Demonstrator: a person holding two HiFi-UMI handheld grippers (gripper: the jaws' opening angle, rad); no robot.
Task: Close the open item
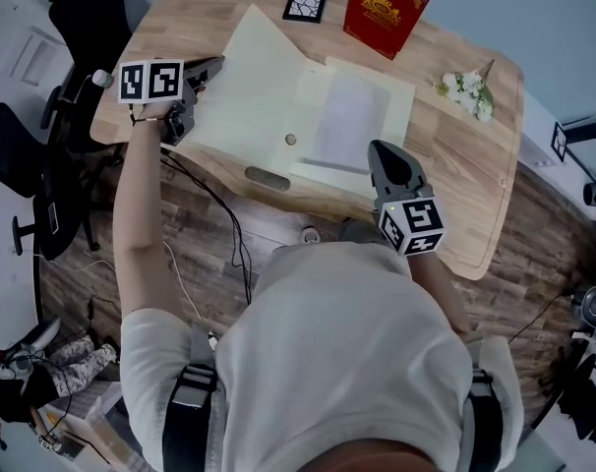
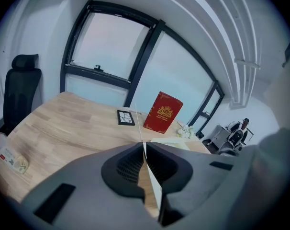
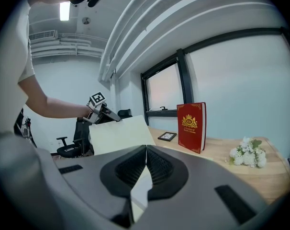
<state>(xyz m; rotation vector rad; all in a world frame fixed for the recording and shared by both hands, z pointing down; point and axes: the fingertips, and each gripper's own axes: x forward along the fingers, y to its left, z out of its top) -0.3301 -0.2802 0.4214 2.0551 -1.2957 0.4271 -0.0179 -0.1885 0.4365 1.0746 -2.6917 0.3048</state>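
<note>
A cream folder [image 1: 352, 116] lies open on the wooden table [image 1: 475, 195], with a sheet of paper on its right half. Its left cover [image 1: 254, 87] is lifted off the table at an angle. My left gripper [image 1: 208, 75] is shut on that cover's left edge; in the left gripper view the edge [image 2: 144, 147] shows as a thin pale line pinched between the jaws of the left gripper [image 2: 145, 150]. My right gripper [image 1: 377, 150] hovers over the folder's near right edge, jaws shut with nothing seen gripped. The right gripper view shows the right gripper [image 3: 146, 150] and the raised cover [image 3: 118, 133].
A red book [image 1: 385, 10] stands at the table's far side beside a small black-framed picture [image 1: 306, 4]. White flowers [image 1: 467, 88] lie at the right. A black office chair [image 1: 82, 18] stands left of the table. A bottle [image 2: 6, 152] lies at the table's left end.
</note>
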